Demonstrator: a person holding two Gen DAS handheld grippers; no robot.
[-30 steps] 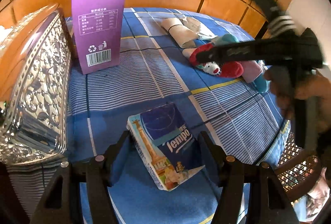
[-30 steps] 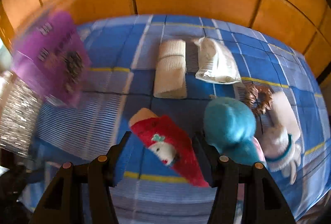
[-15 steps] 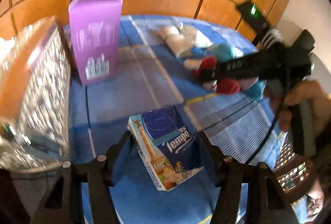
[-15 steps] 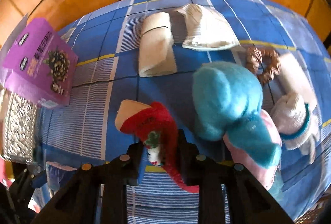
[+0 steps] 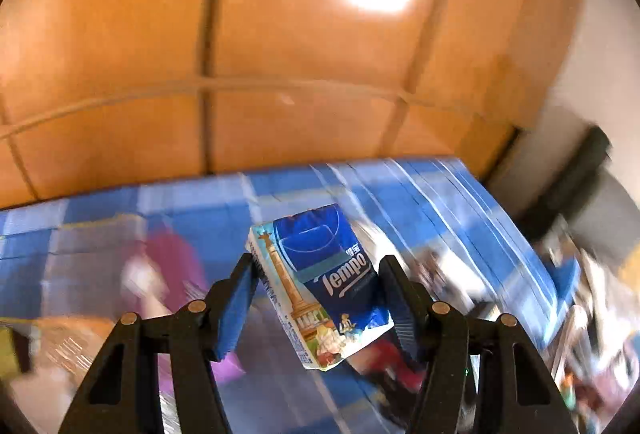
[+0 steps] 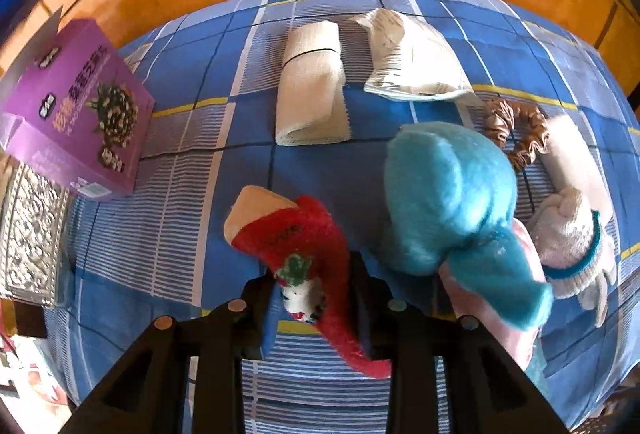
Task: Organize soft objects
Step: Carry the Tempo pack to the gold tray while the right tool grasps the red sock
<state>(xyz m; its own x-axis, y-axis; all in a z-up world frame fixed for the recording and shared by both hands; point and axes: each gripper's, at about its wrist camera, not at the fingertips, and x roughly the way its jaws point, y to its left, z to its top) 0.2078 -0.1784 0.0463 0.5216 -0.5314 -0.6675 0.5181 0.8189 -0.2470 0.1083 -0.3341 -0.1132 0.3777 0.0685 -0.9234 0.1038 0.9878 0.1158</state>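
Orange wood panelling fills my left wrist view above a blurred blue checked surface (image 5: 400, 185); my left gripper (image 5: 316, 294) pinches a blue Tempo tissue pack (image 5: 320, 278), tilted, lifted clear. On my right wrist view, the right gripper (image 6: 312, 294) is clamped on a red fuzzy sock (image 6: 304, 246) lying on the surface, just beside a turquoise plush toy (image 6: 448, 193), with a purple carton (image 6: 76, 117) standing far left.

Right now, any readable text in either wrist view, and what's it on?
"Tempo": blue plastic-wrapped tissue pack held in the left gripper; the small characters above are unreadable.
Purple cardboard box: large Chinese print and small labels, too blurred to read.
White plastic packet: faint print, illegible.
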